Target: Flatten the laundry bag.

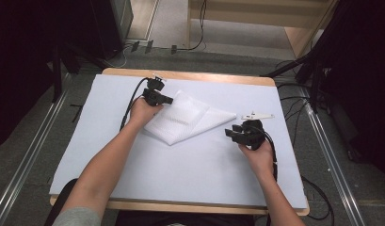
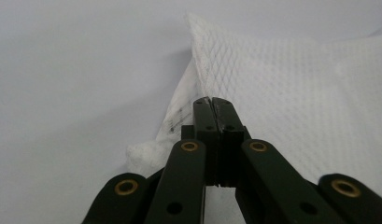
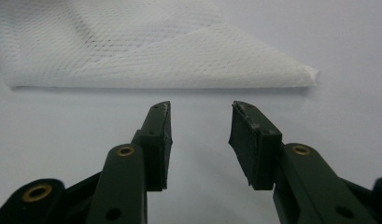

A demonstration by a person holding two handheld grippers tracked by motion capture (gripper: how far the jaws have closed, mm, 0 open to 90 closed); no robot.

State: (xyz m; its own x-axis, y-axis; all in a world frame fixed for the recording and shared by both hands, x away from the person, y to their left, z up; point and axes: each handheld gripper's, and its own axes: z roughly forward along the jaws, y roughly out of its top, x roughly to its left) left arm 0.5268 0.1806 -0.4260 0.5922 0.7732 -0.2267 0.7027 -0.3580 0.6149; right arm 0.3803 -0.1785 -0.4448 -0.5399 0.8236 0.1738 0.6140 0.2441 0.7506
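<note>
One folded white mesh cloth [image 1: 188,117] lying mid-table on the white table cover [image 1: 180,160], long axis running from left-near to right-far, its pointed right corner just ahead of the right gripper [image 1: 232,132]. Left gripper [image 1: 169,100] clenched flat at the cloth's left edge, apparently pinching a fold there; right gripper spread wide, empty, just short of the cloth. Two grippers, one cloth.

white mesh cloth [image 1: 184,118]: soft, open diamond weave, matt. desk [image 1: 180,179]: smooth matt white sheet, pale wood rim. left tongs [image 2: 212,103]: matt black plastic, brass-coloured rivets; right tongs [image 3: 200,116] pads scuffed.
</note>
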